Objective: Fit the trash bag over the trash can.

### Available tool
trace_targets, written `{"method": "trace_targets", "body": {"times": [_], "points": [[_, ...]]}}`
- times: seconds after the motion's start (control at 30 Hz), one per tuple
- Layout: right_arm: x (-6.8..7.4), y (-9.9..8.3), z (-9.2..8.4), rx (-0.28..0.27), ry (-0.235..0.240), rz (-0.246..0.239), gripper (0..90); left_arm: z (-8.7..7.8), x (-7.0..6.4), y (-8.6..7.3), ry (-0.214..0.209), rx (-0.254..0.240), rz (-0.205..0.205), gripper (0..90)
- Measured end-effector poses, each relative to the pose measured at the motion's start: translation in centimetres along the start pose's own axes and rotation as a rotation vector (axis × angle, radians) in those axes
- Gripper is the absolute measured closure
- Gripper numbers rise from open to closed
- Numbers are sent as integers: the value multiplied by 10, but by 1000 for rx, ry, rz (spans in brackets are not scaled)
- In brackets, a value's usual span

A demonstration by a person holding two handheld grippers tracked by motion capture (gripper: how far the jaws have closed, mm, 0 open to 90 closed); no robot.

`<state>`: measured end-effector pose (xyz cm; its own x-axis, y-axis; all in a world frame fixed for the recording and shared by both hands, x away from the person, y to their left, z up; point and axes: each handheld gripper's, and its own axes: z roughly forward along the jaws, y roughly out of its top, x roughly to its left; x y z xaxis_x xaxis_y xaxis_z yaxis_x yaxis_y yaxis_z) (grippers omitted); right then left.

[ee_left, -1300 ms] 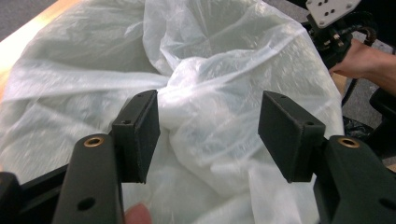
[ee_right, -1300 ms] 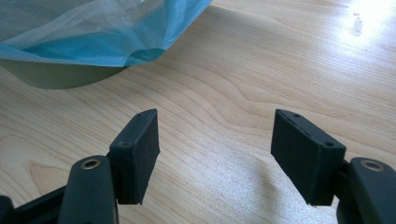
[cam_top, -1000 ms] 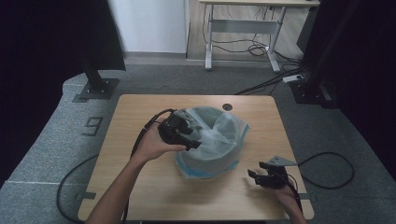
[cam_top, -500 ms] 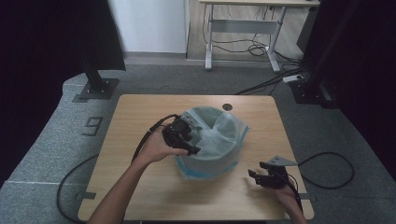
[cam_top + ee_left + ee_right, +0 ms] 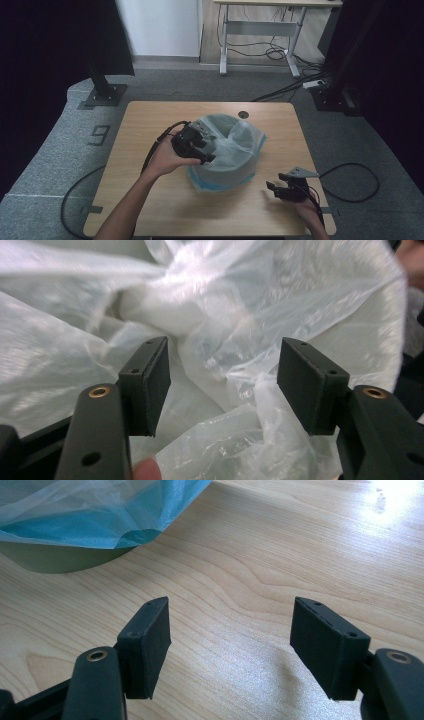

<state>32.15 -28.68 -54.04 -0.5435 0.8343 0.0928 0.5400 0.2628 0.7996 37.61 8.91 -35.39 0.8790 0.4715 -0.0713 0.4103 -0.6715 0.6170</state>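
- The left gripper sits slightly further over the rim of the bin than a second ago; the shift is small, from the near-left edge inward toward the mouth.
- In the left gripper view, its jaws stand partly open, with loose folds of the plastic liner lying between and beyond them. The pads do not press on the film, so nothing is gripped yet.
- The bin stands at the centre of the worktop, unmoved across the three high views. The liner is draped over its rim, its blue-tinted edge hanging down the outside wall.
- The right gripper has held its place at the near-right corner of the worktop, jaws wide apart over bare wood, empty, and well apart from the bin.
- Judgement: the work is fitting or tucking the liner into the bin. The left gripper's inward creep suggests positioning for a pinch on the crumpled film; the liner is not seated smoothly.
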Motion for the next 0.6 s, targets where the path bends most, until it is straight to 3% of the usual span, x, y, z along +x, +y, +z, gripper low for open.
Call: {"method": "trace_targets", "body": {"times": [0.17, 0.23, 0.33, 0.47, 0.6], "points": [[1, 1, -1, -5, 0, 1, 315, -15, -3, -6, 15, -109, 2, 372], [1, 1, -1, -9, -1, 2, 315, -18, -3, -8, 18, -121, 2, 371], [0, 1, -1, -7, -2, 6, 315, -28, -3, -18, 24, -180, -6, 369], [0, 1, -1, -7, -3, 6, 315, -39, -2, -31, 33, -229, -22, 367], [1, 1, -1, -9, -4, 5, 315, -45, 0, -40, 58, -242, -32, 367]]}}
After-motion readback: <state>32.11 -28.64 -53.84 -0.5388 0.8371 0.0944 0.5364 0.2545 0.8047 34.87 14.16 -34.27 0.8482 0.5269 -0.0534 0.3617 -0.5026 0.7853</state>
